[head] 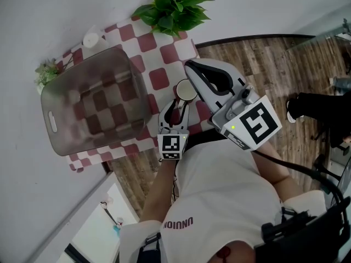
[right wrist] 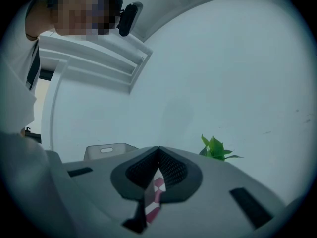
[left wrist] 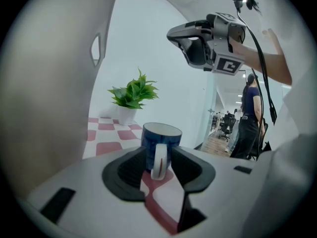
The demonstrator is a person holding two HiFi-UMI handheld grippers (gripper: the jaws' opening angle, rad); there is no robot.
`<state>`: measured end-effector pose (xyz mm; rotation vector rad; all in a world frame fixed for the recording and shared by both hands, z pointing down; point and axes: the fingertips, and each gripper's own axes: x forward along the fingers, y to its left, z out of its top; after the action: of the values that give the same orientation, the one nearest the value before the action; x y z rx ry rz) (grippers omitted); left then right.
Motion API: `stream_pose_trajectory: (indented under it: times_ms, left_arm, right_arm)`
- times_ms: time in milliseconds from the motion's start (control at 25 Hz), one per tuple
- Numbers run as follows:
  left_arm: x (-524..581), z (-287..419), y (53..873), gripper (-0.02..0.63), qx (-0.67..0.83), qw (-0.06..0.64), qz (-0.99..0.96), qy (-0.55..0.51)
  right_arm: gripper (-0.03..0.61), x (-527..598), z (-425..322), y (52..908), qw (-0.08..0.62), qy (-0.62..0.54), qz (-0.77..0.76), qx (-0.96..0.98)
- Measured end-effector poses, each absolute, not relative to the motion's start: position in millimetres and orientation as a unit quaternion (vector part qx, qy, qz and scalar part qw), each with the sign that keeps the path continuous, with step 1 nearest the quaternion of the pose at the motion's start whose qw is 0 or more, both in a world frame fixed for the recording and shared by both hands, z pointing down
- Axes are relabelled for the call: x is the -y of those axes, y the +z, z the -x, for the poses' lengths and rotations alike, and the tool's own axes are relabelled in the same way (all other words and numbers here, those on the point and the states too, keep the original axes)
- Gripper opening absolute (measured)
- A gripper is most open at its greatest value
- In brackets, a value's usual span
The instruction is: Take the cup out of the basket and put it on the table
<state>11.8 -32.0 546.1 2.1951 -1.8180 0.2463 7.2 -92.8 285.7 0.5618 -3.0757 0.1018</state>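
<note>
Left gripper view: left tongs (left wrist: pixel 158 151) released, spread either side of the blue cup (left wrist: pixel 159 135) handle; it stands upright on the checkered surface (left wrist: pixel 105 134) beside the basket (head: pixel 60 95). Right tongs (right wrist: pixel 158 150) clenched, empty.

The left gripper (head: pixel 176 107) reaches toward 12 o'clock from the left forearm (head: pixel 164 185), tipped slightly down, its jaws wide apart. The right gripper (head: pixel 190 66) hangs higher, at the left one's 2 o'clock, level, pointing toward 10 o'clock, its jaws closed together.
</note>
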Motion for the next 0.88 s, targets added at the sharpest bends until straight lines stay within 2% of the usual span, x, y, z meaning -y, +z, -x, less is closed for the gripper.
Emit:
stream_pose_trajectory:
  times_ms: [320, 440, 560, 600, 880]
  left_arm:
    - [30.3, -6.7, 490.7, 0.150, 0.652, 0.094, -0.751, 0.046]
    - [30.8, -5.1, 466.2, 0.120, 0.661, 0.073, -0.746, 0.029]
    - [32.1, 0.6, 448.1, 0.034, 0.677, 0.062, -0.733, 0.023]
    - [32.5, 1.9, 442.6, 0.024, 0.681, 0.060, -0.730, 0.021]
    - [42.6, 3.1, 391.1, 0.011, 0.698, 0.046, -0.715, -0.012]
  right_arm:
    - [0.017, 87.8, -5.6, 282.7, -0.002, 0.034, -0.174, 0.984]
    - [0.017, 85.9, -5.3, 281.7, -0.005, 0.033, -0.175, 0.984]
    - [0.017, 86.0, -4.4, 280.8, -0.007, 0.037, -0.179, 0.983]
    - [0.017, 86.2, -4.3, 280.3, -0.008, 0.039, -0.181, 0.983]
    - [0.017, 92.2, -7.4, 272.1, -0.033, 0.069, -0.181, 0.980]
